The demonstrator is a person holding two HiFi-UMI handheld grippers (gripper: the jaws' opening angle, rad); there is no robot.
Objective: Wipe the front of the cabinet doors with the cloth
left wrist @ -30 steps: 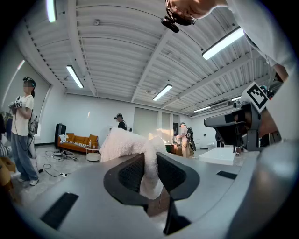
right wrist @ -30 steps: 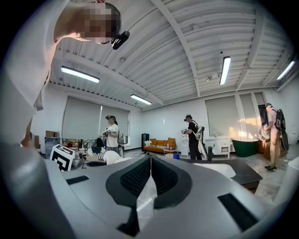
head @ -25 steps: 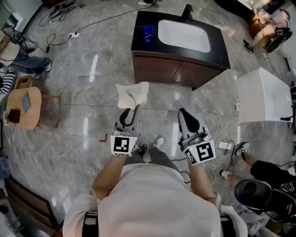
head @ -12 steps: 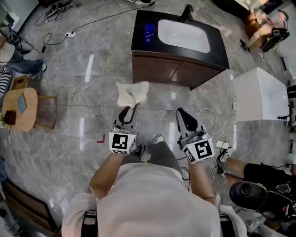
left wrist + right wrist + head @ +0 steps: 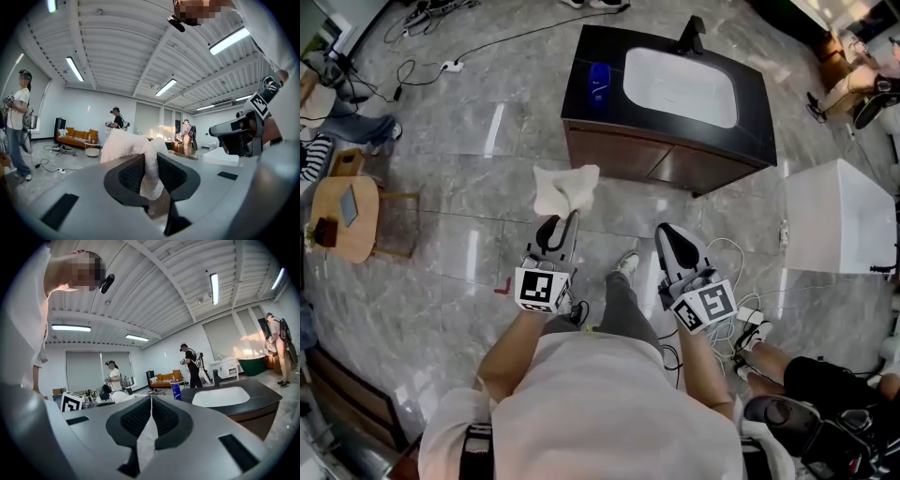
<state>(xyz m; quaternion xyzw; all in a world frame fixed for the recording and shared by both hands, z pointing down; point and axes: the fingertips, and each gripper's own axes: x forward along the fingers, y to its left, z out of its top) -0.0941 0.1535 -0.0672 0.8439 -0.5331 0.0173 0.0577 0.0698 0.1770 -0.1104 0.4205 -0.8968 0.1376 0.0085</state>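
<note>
A dark vanity cabinet (image 5: 666, 155) with two brown doors and a white basin (image 5: 680, 86) stands ahead on the floor. My left gripper (image 5: 565, 217) is shut on a white cloth (image 5: 565, 187), which flops forward from its tips; in the left gripper view the cloth (image 5: 133, 147) is pinched between the pads. The cloth hangs short of the cabinet, well apart from the doors. My right gripper (image 5: 670, 234) is held beside it, jaws closed with nothing between them. In the right gripper view the cabinet (image 5: 248, 406) lies to the right.
A blue bottle (image 5: 599, 77) lies on the cabinet top beside a black tap (image 5: 694, 33). A white box (image 5: 834, 216) stands to the right, cables (image 5: 741, 272) on the floor near my feet. A small wooden table (image 5: 347, 216) is at the left. Other people stand around.
The cabinet has drawn slightly nearer and shifted in view as I step forward. Both grippers keep their pose; the cloth stays held.
</note>
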